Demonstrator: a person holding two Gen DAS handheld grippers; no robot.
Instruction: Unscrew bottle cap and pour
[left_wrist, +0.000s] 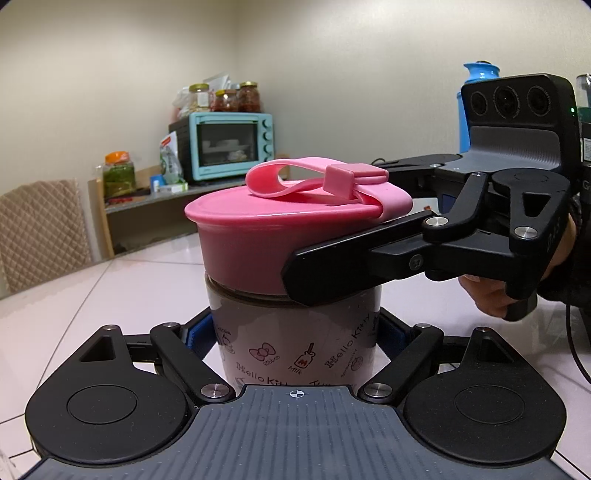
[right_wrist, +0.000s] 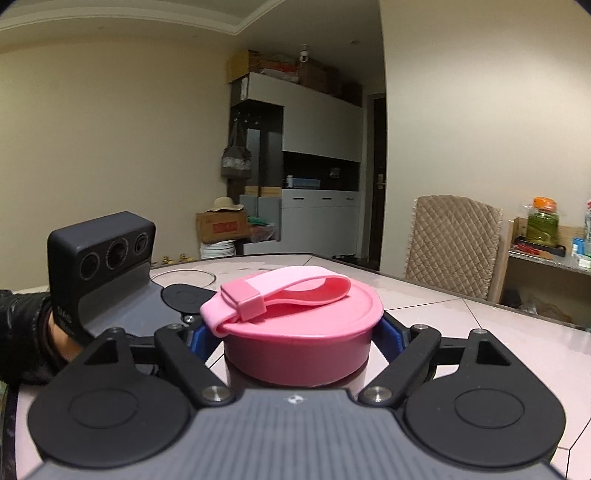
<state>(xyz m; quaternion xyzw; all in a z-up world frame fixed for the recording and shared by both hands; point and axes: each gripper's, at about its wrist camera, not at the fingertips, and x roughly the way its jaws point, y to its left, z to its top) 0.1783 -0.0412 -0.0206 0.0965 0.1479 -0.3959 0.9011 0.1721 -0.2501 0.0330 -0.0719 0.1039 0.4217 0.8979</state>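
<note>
Both grippers are clamped on the same bottle (left_wrist: 295, 343), which stands upright on the table (left_wrist: 110, 295) at the centre of each wrist view. Low in the left wrist view, the left gripper (left_wrist: 295, 332) holds the printed body, its blue pads pressed to either side. Entering from the right of that frame, the right gripper (left_wrist: 332, 254) grips the pink cap (left_wrist: 266, 243), one black finger (left_wrist: 332, 273) lying across the cap's side. In the right wrist view the same grip shows from behind, with the pads tight on the cap's flanks at lower centre. The cap appears still seated, its lower edge meeting the bottle's neck, and its strap (right_wrist: 291, 288) lies folded on top. By this reading, the holds are set but unscrewing is barely begun, if at all. Removing the cap and pouring remain, and no receiving vessel can be identified in either frame.
</note>
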